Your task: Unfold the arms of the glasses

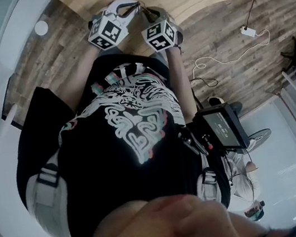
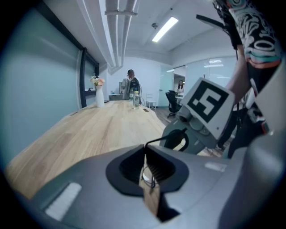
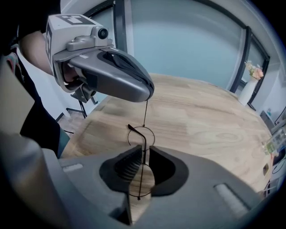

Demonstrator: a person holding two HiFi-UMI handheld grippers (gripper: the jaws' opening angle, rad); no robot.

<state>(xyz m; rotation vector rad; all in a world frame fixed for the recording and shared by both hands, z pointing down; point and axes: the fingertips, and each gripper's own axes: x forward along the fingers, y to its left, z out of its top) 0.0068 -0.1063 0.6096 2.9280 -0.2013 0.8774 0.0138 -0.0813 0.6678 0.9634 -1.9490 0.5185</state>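
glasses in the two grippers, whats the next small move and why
Probably swing the left gripper slowly outward, away from the lenses, while the right gripper holds steady. The thin black wire-frame round glasses are above the pale wooden table: right jaws shut on the frame, left shut on one thin arm.

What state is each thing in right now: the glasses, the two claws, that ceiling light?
glasses: held in the air above the table, gripped from both sides
left gripper: shut on the glasses
right gripper: shut on the glasses
ceiling light: on
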